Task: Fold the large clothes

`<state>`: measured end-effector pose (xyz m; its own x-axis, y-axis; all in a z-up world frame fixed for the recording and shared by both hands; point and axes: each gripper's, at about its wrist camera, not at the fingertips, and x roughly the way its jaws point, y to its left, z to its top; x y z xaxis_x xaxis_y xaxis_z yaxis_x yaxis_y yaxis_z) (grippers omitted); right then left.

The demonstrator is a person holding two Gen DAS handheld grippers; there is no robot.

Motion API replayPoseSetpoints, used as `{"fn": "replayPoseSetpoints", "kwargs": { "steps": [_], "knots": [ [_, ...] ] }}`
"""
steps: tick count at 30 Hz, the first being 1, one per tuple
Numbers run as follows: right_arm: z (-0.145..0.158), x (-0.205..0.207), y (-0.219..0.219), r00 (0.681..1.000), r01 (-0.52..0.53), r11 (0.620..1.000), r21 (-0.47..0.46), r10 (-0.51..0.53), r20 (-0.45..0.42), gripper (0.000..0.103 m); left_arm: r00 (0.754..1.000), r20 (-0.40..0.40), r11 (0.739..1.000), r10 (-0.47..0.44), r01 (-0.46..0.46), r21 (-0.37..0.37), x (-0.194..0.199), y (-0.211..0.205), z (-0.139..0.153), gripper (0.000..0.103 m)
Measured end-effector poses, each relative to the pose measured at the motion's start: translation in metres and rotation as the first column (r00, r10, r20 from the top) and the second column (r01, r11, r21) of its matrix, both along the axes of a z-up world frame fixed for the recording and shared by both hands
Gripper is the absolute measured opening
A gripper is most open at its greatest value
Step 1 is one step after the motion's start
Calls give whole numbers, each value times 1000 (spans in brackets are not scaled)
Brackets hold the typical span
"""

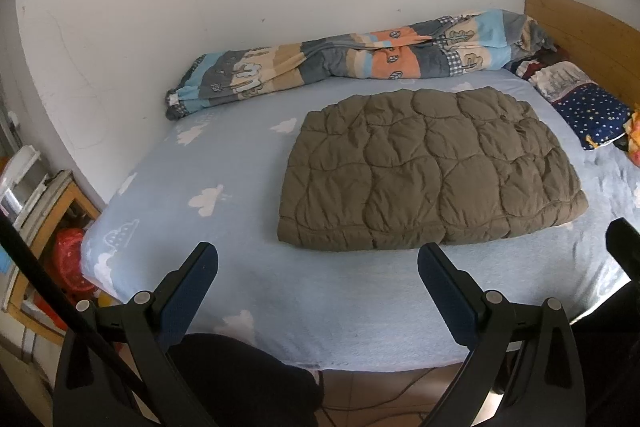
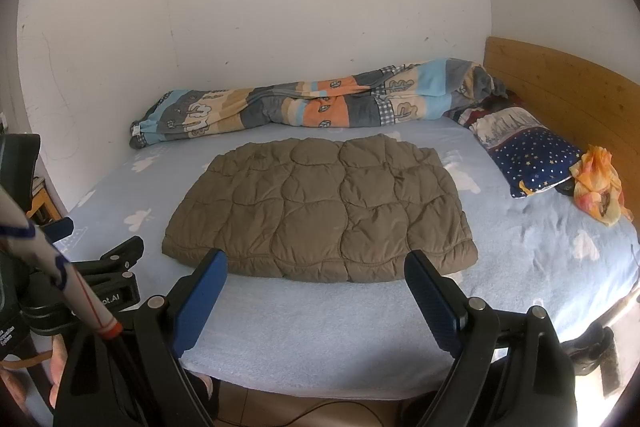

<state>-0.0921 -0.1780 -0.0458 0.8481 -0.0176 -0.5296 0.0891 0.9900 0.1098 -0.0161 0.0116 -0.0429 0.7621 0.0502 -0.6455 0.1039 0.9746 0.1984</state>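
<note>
A brown quilted puffy garment (image 1: 432,171) lies folded into a flat rectangle in the middle of the bed (image 1: 248,291); the right wrist view shows it too (image 2: 320,211). My left gripper (image 1: 318,261) hovers above the bed's near edge, short of the garment's front hem, open and holding nothing. My right gripper (image 2: 316,265) is open as well, its fingertips level with the hem and apart from it. The other gripper's black body (image 2: 100,287) shows at the left of the right wrist view.
A rolled patterned duvet (image 1: 352,63) lies along the white wall. A starry blue pillow (image 2: 528,155) and an orange cloth (image 2: 596,183) sit by the wooden headboard (image 2: 560,91). A wooden shelf with clutter (image 1: 36,227) stands left of the bed.
</note>
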Motion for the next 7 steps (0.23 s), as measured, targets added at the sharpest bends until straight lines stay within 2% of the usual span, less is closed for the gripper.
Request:
{"fn": "replayPoseSetpoints", "kwargs": {
  "steps": [4, 7],
  "knots": [
    [0, 0, -1, 1000, -2, 1000, 1, 2, 0, 93, 997, -50, 990, -62, 55, -127, 5, 12, -1, 100],
    [-1, -1, 1, 1000, 0, 1000, 2, 0, -1, 93, 999, -18, 994, -38, 36, -107, 1, 13, 2, 100]
  ]
}}
